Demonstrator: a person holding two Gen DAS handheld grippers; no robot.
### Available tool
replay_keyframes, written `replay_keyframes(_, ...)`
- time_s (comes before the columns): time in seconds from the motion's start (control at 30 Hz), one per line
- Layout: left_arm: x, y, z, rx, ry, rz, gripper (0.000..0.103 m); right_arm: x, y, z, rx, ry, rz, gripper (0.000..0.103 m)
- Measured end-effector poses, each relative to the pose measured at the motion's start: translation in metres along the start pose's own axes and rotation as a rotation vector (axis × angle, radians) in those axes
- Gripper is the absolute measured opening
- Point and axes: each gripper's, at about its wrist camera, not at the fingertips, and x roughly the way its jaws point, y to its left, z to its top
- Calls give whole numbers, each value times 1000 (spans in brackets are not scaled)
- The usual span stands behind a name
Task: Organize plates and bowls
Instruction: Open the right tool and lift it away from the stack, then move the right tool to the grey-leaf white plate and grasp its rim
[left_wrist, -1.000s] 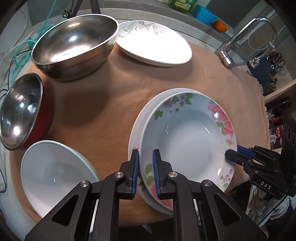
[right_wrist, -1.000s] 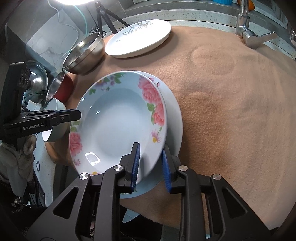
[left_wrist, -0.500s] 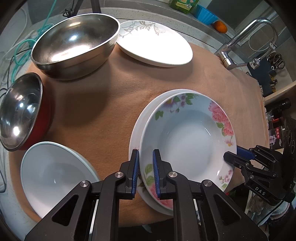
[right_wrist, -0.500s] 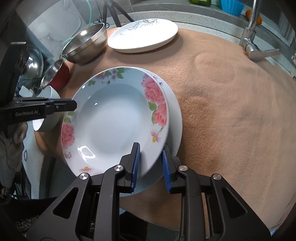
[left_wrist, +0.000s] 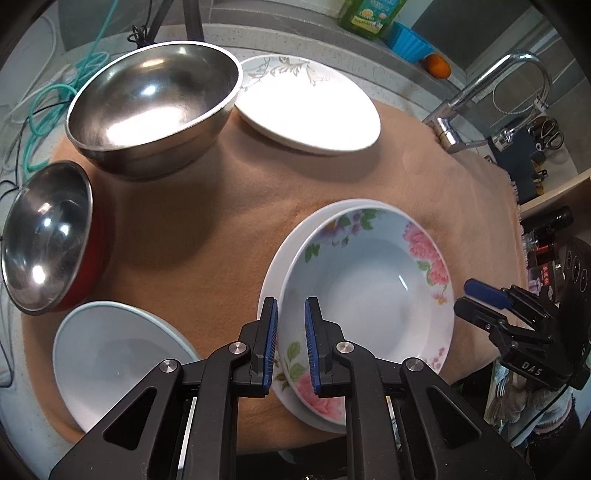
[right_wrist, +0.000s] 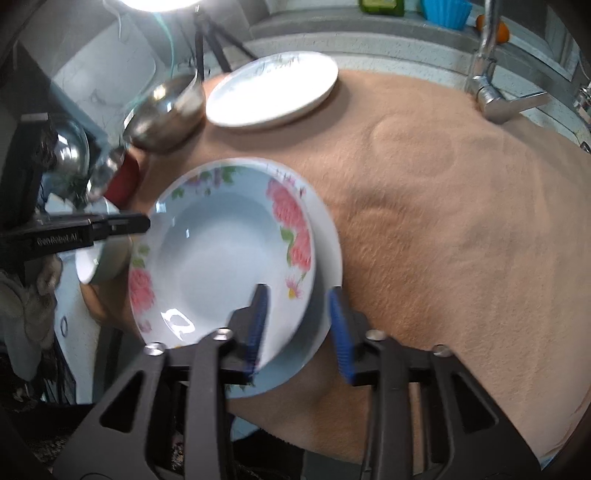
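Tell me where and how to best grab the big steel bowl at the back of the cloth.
Take the large steel bowl by its thin rim, one finger inside and one outside, coming down from above. It stands upright and open, and its rounded, polished wall would probably slip in a side pinch. The edge nearest the cameras looks best: the leaf-patterned white plate crowds one side, and the red-sided steel bowl leans nearby.

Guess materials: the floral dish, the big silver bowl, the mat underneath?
Floral dish: looks like glazed ceramic, possibly melamine; glossy highlights, printed pink flowers on the rim.
Big silver bowl: likely stainless steel; mirror-like grey reflections.
Mat: soft tan fabric, felt-like; matte, fuzzy, keeps round dents where dishes stood.
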Motion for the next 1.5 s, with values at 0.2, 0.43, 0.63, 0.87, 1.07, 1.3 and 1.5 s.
replay_keyframes(0.2,-17,1,10,-22,-49,-35,13,-28,-17,21,68,-135,33,67)
replay_keyframes(0.43,-29,-2,17,-31,-88,-52,13,-44,-17,33,65,-216,52,75)
replay_keyframes(0.63,-35,-2,24,-2,-107,-78,13,-56,-8,40,51,-277,13,88)
replay_keyframes(0.87,-42,4,28,-24,-112,-139,13,-71,-13,51,133,-243,-130,88)
replay_keyframes(1.07,-41,8,35,-82,-133,-137,13,-87,-24,76,83,-274,-106,86)
replay_keyframes(1.3,-27,9,49,-264,-194,-144,13,-70,-51,134,10,-207,3,62)
replay_keyframes(1.5,-5,2,59,-405,-225,-111,13,-31,-63,187,-89,-105,110,58)
